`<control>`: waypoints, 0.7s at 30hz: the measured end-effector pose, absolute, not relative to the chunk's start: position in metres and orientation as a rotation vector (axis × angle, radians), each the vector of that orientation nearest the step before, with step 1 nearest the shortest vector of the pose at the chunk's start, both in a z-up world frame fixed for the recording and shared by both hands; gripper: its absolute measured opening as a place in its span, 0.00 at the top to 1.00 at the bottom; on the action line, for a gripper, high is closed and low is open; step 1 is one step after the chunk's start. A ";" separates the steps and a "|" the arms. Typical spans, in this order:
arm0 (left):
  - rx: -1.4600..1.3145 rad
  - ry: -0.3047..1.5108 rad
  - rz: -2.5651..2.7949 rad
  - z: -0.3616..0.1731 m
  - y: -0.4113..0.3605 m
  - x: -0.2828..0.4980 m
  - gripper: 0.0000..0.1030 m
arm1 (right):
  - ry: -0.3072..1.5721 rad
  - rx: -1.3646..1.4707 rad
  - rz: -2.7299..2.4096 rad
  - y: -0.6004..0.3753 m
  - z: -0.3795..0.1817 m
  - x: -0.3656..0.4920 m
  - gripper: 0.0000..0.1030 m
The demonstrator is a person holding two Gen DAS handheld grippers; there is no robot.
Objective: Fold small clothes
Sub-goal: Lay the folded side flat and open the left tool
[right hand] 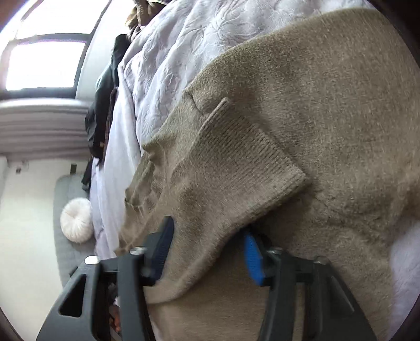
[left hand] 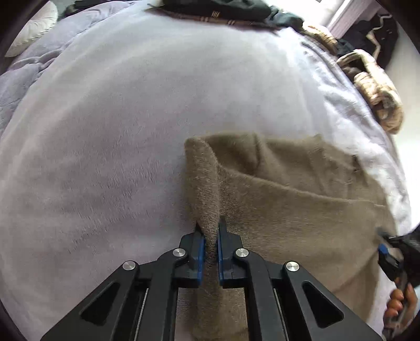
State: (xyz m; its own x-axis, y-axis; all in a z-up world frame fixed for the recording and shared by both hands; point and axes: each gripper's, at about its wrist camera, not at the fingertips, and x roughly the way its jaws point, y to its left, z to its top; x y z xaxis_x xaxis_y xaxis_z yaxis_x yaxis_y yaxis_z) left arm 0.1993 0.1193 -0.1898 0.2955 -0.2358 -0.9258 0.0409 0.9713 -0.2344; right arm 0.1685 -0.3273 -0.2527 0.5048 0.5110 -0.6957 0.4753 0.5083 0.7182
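1. A pale lilac fleece blanket (left hand: 118, 131) covered the bed and filled most of the left wrist view; in the right wrist view a quilted lilac bedspread (right hand: 168, 57) with an embossed pattern lay along the bed's edge.
2. The tan knit sweater (left hand: 302, 199) lay on the blanket toward the right of the left wrist view, partly folded, with 1 ribbed edge turned over the body (the ribbing showed clearly in the right wrist view (right hand: 236, 147)).
3. Dark clothes (left hand: 223, 10) were heaped at the far edge of the bed, and a beige patterned garment (left hand: 378, 89) was draped over the bed's right side.
4. The left gripper (left hand: 210, 230) held a raised ridge of the sweater, its 2 blue-padded jaws standing narrow with the fabric pinched between them.
5. The right gripper (right hand: 207, 230) sat at the sweater's near edge with its jaws fairly wide; a thick fold of the knit lay between them, but I could not tell whether the pads actually clamped it.
6. A round white cushion (right hand: 76, 220) rested on the grey floor mat (right hand: 63, 188) beside the bed.
7. The person's fingers (left hand: 396, 301) showed at the right edge of the left wrist view, wrapped around the other gripper's handle.
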 end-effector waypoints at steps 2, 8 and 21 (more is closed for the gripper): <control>-0.149 1.266 -0.206 -0.192 0.129 0.202 0.92 | 1.093 1.070 0.069 -0.317 -0.244 0.173 0.93; -0.127 1.271 -0.213 -0.204 0.134 0.199 0.91 | 1.163 0.988 -0.055 -0.320 -0.270 0.150 0.93; -0.028 1.213 -0.267 -0.154 0.087 0.160 0.91 | 1.131 0.705 -0.035 -0.330 -0.205 0.144 0.82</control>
